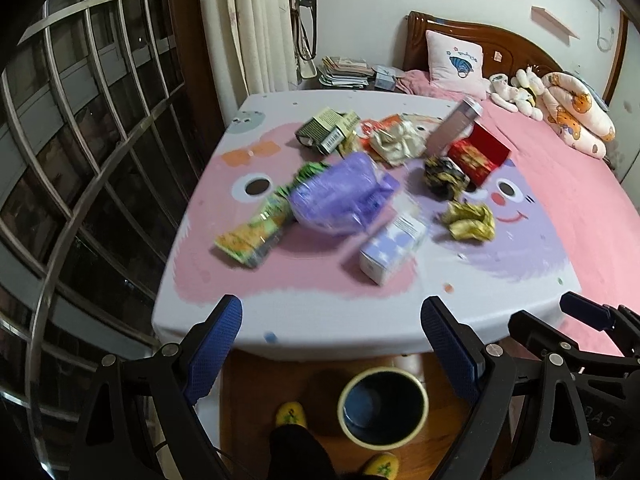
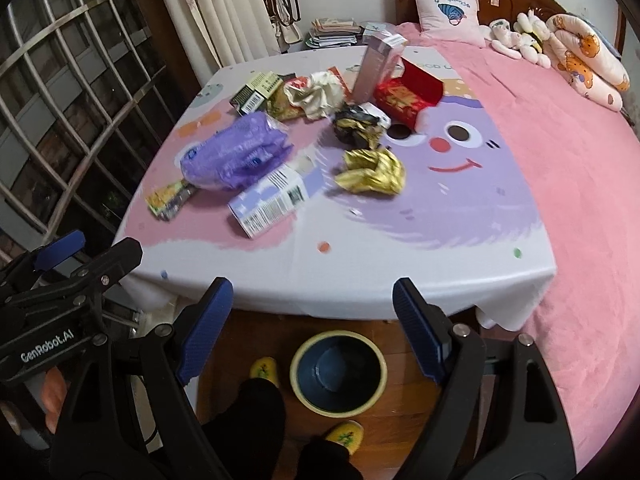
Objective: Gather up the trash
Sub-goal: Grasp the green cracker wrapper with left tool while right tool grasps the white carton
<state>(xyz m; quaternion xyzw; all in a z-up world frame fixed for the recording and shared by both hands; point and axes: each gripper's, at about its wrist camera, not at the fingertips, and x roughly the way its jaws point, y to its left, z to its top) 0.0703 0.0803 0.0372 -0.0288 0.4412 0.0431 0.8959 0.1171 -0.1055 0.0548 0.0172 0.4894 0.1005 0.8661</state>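
Observation:
Trash lies on a cartoon sheet spread over the bed's near end: a purple plastic bag (image 1: 340, 194) (image 2: 236, 152), a lilac carton (image 1: 394, 246) (image 2: 276, 196), a green snack wrapper (image 1: 256, 228) (image 2: 168, 198), a crumpled gold wrapper (image 1: 470, 220) (image 2: 372, 172), a dark wrapper (image 1: 444, 176) (image 2: 356, 122), a red box (image 1: 480, 156) (image 2: 408, 92), a tall pink box (image 1: 452, 126) (image 2: 378, 68). A round bin (image 1: 382, 406) (image 2: 338, 374) stands on the floor below. My left gripper (image 1: 332, 344) and right gripper (image 2: 314, 328) are open and empty, short of the bed edge, above the bin.
A barred window (image 1: 80, 160) fills the left. Pillows and plush toys (image 2: 560, 48) sit by the headboard. The pink bedcover (image 2: 580, 200) extends right. Yellow slippers (image 2: 264, 370) and dark legs are beside the bin. Papers (image 1: 348, 72) are stacked behind the bed.

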